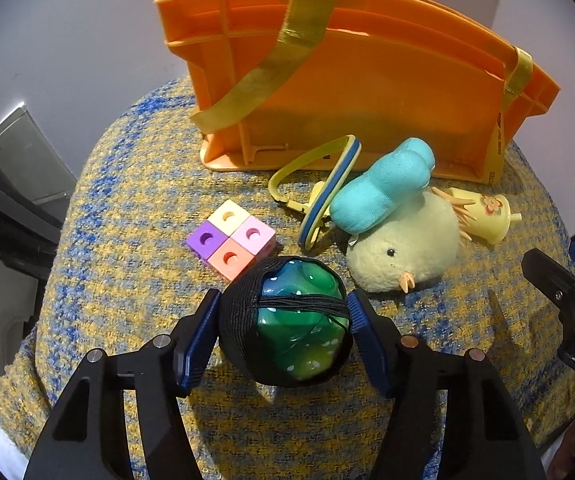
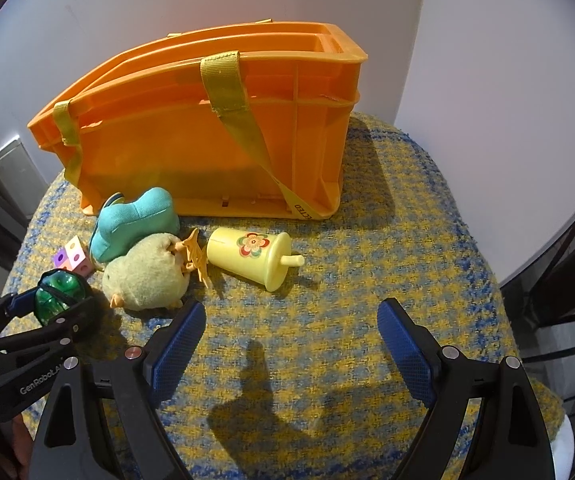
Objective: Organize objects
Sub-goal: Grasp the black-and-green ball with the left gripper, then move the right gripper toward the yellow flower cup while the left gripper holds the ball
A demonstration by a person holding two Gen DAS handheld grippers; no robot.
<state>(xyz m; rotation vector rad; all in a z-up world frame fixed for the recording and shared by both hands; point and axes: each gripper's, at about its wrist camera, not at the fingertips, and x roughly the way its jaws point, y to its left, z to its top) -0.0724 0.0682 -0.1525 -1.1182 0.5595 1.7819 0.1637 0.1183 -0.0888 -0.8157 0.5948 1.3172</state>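
A: Two pads flank the green ball in the left wrist view. The left gripper has it between its blue pads; both pads sit against its black netting, so I read that as a pinch, though how firm I cannot tell.

B: And the ball's place?

A: Low on the woven yellow-and-blue cloth, just beside the pastel cube block and near the yellow chick plush. The teal plush lies on the chick, with a yellow-blue loop strap next to it. The orange crate stands behind them all.

B: The right wrist view?

A: The right gripper is spread wide over bare cloth with nothing between its jaws. The yellow sippy cup lies on its side ahead of it, well apart, beside an orange hair claw.

B: So which step?

A: The pick of the ball, I judge. Next it needs lifting clear of the cubes and carrying over the crate's rim, then releasing inside. The right could then advance onto the cup.
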